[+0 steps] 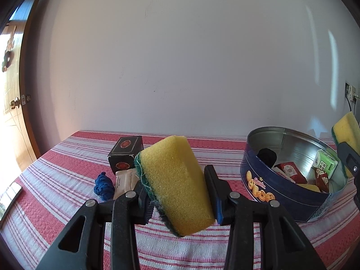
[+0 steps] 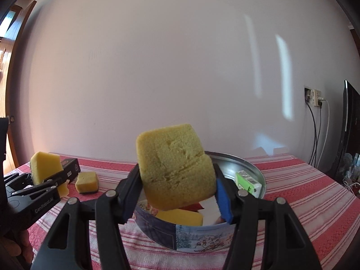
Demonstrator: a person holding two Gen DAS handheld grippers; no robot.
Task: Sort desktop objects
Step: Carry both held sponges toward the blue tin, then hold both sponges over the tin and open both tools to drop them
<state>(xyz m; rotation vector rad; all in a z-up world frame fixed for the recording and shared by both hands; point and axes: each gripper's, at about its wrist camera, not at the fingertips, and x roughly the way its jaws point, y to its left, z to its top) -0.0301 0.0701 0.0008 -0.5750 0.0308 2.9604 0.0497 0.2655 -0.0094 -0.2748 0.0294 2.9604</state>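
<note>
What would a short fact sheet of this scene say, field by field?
left gripper: fingers closed on a yellow sponge
right gripper: fingers closed on a second yellow sponge, above the tin
tin: round, blue, open, holds a green carton and red packets
table: red-striped cloth, black box, blue cord bundle, spare sponge

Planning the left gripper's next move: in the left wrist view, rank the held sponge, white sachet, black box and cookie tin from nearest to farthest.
From the left gripper:
1. Sponge, clamped between its pads.
2. White sachet, just left of the fingers.
3. Black box, behind the sachet.
4. Cookie tin, off right; too close to call against the box.
</note>
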